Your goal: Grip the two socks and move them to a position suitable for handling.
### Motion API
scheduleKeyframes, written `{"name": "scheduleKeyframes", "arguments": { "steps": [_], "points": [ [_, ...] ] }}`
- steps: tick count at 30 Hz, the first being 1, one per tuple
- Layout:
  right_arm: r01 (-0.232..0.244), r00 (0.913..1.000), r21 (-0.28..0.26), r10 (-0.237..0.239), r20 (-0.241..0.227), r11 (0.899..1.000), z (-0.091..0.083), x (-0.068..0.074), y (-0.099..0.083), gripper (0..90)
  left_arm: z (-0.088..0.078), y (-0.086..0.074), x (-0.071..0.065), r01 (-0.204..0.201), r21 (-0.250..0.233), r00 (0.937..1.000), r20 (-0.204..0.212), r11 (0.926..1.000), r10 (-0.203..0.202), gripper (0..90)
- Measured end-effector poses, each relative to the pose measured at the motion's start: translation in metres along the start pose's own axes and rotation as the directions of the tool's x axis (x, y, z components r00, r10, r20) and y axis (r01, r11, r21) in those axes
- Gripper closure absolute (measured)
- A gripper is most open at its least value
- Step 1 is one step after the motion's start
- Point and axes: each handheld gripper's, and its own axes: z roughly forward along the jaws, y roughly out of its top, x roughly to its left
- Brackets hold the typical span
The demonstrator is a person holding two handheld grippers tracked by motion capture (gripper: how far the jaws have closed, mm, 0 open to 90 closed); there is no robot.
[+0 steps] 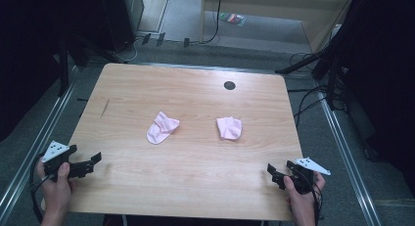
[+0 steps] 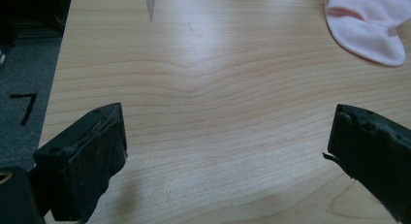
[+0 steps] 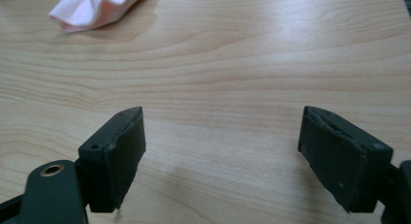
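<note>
Socks are what we work on here: one pink sock (image 1: 162,127) lies mid-table left, the other sock (image 1: 229,127) just right of centre, well apart. We hold the left gripper (image 1: 96,160) and right gripper (image 1: 272,173) low at the near corners, jaws spread and empty, likely poised to reach in. In the gripper views each sock is cut off by the frame, and the folds hide the cuffs.

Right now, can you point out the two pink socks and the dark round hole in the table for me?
Left pink sock (image 1: 162,127), high view, on the middle of its folded body.
Right pink sock (image 1: 229,127), high view, on the middle of the bunched fabric.
Dark round hole (image 1: 229,85), high view, on its centre, near the table's far edge.
</note>
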Motion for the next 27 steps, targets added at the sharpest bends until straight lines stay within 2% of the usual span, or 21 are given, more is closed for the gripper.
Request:
{"name": "scheduleKeyframes", "arguments": {
  "steps": [5,9,12,14,16,18,21,27],
  "points": [
    [-0.009,0.9998,-0.011,0.009,-0.018,1.0,-0.002,0.001,0.002,17.7,-0.001,-0.001,0.0,-0.001,-0.015,1.0,0.001,0.9999,0.001,0.6],
    [0.016,0.9996,-0.012,-0.016,-0.021,1.0,-0.004,0.009,0.003,17.8,-0.001,-0.001,0.0,-0.002,-0.017,1.0,0.0,0.9999,0.002,0.5],
    [0.017,0.9985,-0.03,-0.018,-0.051,0.999,-0.005,0.021,0.009,16.7,-0.001,-0.001,0.0,0.002,-0.018,1.0,-0.001,0.9998,-0.002,0.5],
    [0.023,0.9986,-0.031,-0.025,-0.047,0.999,-0.005,0.024,0.01,16.7,-0.001,-0.001,0.0,0.002,-0.028,1.0,-0.006,0.9996,-0.002,0.5],
    [0.037,0.9966,-0.048,-0.041,-0.072,0.998,-0.005,0.037,0.021,15.7,-0.001,-0.001,0.0,-0.006,-0.027,1.0,-0.003,0.9996,0.005,0.5],
    [0.043,0.9961,-0.048,-0.046,-0.075,0.998,-0.004,0.041,0.023,15.6,-0.001,-0.001,0.0,-0.006,-0.027,1.0,-0.005,0.9996,0.006,0.5],
    [0.08,0.9917,-0.037,-0.083,-0.099,0.996,0.001,0.054,0.032,14.8,-0.001,-0.001,0.0,-0.008,-0.028,1.0,-0.004,0.9996,0.008,0.5],
    [0.1,0.9869,-0.035,-0.103,-0.124,0.994,0.017,0.074,0.05,14.9,-0.001,-0.001,-0.001,-0.011,-0.024,0.9999,-0.006,0.9997,0.01,0.5]
  ]
}}
